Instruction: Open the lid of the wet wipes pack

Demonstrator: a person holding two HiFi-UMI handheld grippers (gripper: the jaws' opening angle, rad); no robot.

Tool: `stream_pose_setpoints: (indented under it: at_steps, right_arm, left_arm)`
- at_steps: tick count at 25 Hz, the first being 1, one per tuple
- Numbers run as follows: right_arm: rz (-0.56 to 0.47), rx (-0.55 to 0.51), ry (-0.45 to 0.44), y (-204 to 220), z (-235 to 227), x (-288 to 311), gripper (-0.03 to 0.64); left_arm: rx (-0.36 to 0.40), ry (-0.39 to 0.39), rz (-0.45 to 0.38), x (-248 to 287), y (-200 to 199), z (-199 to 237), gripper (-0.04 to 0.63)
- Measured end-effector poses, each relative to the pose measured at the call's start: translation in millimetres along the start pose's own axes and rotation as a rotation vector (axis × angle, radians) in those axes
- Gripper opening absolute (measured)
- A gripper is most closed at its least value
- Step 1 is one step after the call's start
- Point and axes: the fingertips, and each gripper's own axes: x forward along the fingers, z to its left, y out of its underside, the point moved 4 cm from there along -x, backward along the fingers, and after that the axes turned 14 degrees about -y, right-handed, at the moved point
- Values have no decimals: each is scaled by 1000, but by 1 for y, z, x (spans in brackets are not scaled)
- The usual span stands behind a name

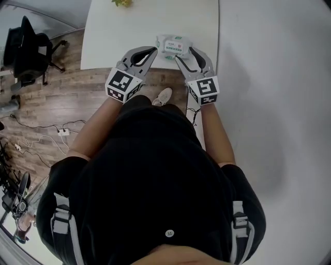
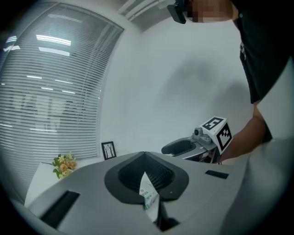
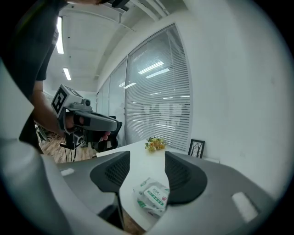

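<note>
Fingers (image 3: 186, 176): spread wide on right gripper (image 3: 146, 158), pressed together and empty on left gripper (image 2: 145, 156). Wipes pack (image 1: 174, 46) sitting at 12 o'clock, right by the table (image 1: 129, 26) edge. Could easily shove it off by overshooting the lid.

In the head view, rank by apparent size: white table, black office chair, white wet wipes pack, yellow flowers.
1. white table
2. black office chair
3. white wet wipes pack
4. yellow flowers, partly cropped

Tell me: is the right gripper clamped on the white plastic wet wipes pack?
No: the right gripper has its jaws apart, with the white plastic wet wipes pack lying unpressed between them.
</note>
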Motion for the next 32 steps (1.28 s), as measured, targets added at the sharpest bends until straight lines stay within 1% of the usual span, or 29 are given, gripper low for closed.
stream_pose_setpoints:
  at_steps: [2,5,8,13,20,24,28,32]
  right_arm:
    - [17,3,-31,11,-8,6,249]
    - [53,8,-106,26,-18,19,249]
    - [130,3,-162,45,-26,32,249]
    - [243,0,-236,75,-39,55,249]
    - [432,-42,-310,123,-61,87,262]
    - [502,-58,-336,141,-69,102,265]
    - [575,-86,-361,159,-72,113,282]
    - [639,-137,-374,167,-69,118,285]
  left_arm:
    - [-13,-24,20,9,9,1,8]
    - [-28,-57,47,22,23,2,8]
    - [-56,-75,79,33,37,4,8]
    - [-65,-81,124,58,60,11,8]
    - [-65,-84,229,98,111,23,8]
    - [-71,-90,283,114,134,29,8]
    - [-88,-95,335,124,156,32,8]
    - [-109,-101,373,128,170,35,8]
